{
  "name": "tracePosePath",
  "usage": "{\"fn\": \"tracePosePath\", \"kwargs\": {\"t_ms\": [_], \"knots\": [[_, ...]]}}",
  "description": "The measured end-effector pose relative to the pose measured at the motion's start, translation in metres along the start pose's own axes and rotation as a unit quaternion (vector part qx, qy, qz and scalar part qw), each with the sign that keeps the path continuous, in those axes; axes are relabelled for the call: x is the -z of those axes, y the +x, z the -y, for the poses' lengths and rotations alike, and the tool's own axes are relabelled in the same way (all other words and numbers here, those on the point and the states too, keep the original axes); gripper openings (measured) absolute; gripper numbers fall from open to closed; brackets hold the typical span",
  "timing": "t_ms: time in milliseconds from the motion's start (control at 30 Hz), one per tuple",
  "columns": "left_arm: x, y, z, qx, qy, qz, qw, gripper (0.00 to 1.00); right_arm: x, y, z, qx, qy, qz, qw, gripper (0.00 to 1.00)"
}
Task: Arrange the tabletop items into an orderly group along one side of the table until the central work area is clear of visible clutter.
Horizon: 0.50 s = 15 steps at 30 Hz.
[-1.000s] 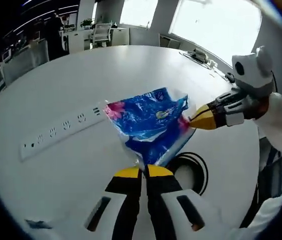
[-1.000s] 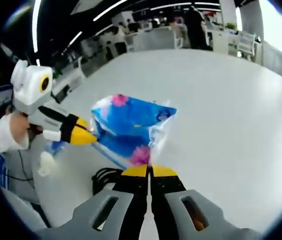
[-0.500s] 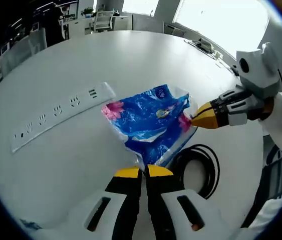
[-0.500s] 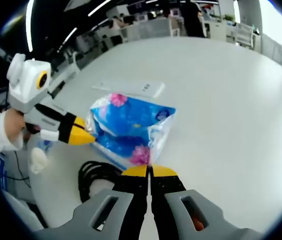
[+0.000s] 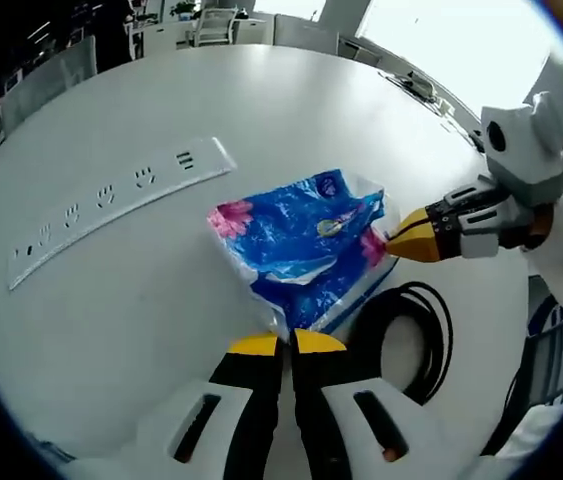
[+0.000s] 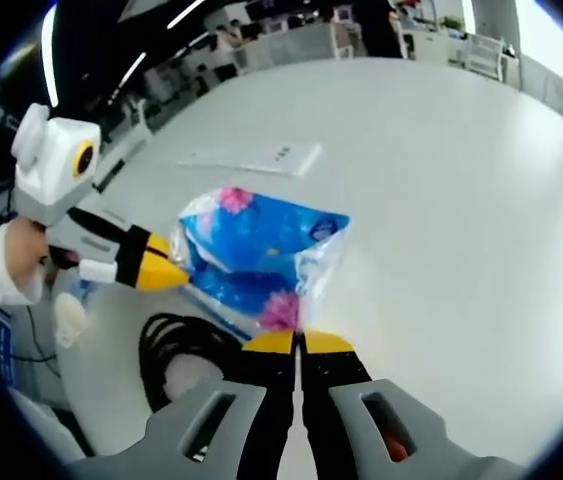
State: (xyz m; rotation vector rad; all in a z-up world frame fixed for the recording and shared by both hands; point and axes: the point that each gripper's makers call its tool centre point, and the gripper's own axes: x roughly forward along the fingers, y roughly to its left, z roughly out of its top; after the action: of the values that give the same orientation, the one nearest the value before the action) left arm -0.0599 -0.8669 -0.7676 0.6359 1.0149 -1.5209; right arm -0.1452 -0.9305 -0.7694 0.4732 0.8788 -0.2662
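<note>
A blue plastic pack of tissues (image 5: 301,240) with pink flowers hangs between both grippers over the white table (image 5: 111,290). My left gripper (image 5: 288,340) is shut on the pack's near plastic edge. In the left gripper view my right gripper (image 5: 393,240) comes in from the right, shut on the pack's other corner. In the right gripper view my right gripper (image 6: 299,340) pinches the tissue pack (image 6: 256,255) at its lower corner, and the left gripper (image 6: 183,275) holds the pack's left edge.
A long white power strip (image 5: 111,205) lies on the table beyond the pack, also seen as the power strip (image 6: 251,158). A coiled black cable (image 5: 411,335) lies below the pack, the black cable (image 6: 176,345) near the table edge. Office desks and chairs stand behind.
Both grippers have carried the pack along; the power strip and black cable coil show more fully than before. Both grips are unchanged.
</note>
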Motion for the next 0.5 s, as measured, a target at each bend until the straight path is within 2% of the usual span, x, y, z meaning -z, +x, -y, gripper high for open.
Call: {"fn": "tracePosePath", "kwargs": {"t_ms": [500], "knots": [[-0.0025, 0.0016, -0.0021, 0.002, -0.021, 0.005, 0.9998, 0.0, -0.0019, 0.0032, 0.0039, -0.004, 0.022, 0.007, 0.9997, 0.0]]}}
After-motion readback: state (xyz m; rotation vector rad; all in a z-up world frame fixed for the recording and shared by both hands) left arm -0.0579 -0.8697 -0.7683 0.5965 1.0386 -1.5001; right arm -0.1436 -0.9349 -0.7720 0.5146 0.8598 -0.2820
